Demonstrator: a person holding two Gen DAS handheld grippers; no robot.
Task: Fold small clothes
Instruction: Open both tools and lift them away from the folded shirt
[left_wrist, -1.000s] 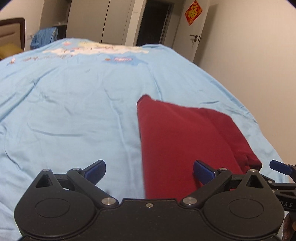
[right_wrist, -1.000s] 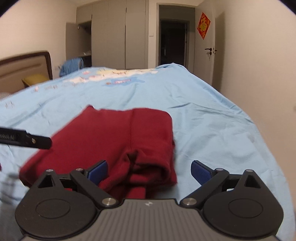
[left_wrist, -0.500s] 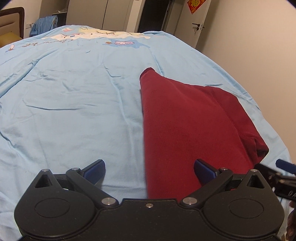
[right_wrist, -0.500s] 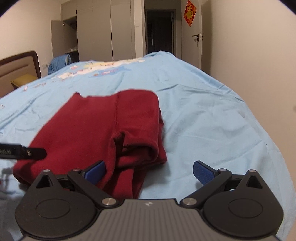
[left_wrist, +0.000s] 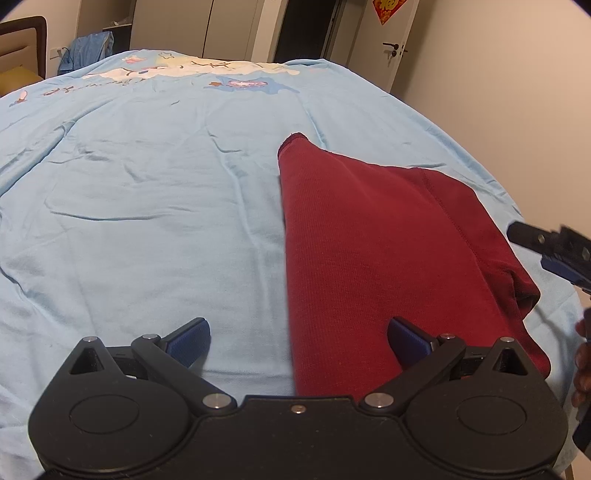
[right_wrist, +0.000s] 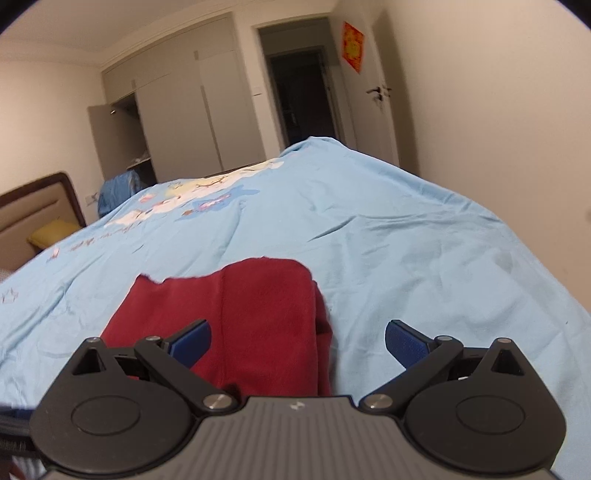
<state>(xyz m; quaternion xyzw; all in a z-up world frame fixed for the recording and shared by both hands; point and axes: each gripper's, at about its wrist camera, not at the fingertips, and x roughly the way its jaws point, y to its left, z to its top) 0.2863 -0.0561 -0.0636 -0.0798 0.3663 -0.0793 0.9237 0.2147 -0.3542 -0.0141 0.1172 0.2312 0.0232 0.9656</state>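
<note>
A dark red garment (left_wrist: 376, 236) lies folded on the light blue bedspread (left_wrist: 147, 192), its right side doubled over. My left gripper (left_wrist: 298, 341) is open just above the garment's near left edge, holding nothing. In the right wrist view the same red garment (right_wrist: 258, 314) lies under and ahead of my right gripper (right_wrist: 298, 341), which is open and empty over the folded right side. The right gripper's fingertips (left_wrist: 554, 251) show at the right edge of the left wrist view, beside the garment's sleeve end.
The bed runs back to a cartoon print (left_wrist: 177, 72) and a brown headboard (right_wrist: 37, 210). A blue cloth heap (right_wrist: 118, 188) sits by the wardrobe (right_wrist: 184, 110). A wall (left_wrist: 498, 74) and a door (right_wrist: 373, 92) flank the bed's right side.
The right gripper has tilted up and moved forward over the garment's right side. The left gripper has come closer over the near edge. Both stayed open; the garment has not moved.
</note>
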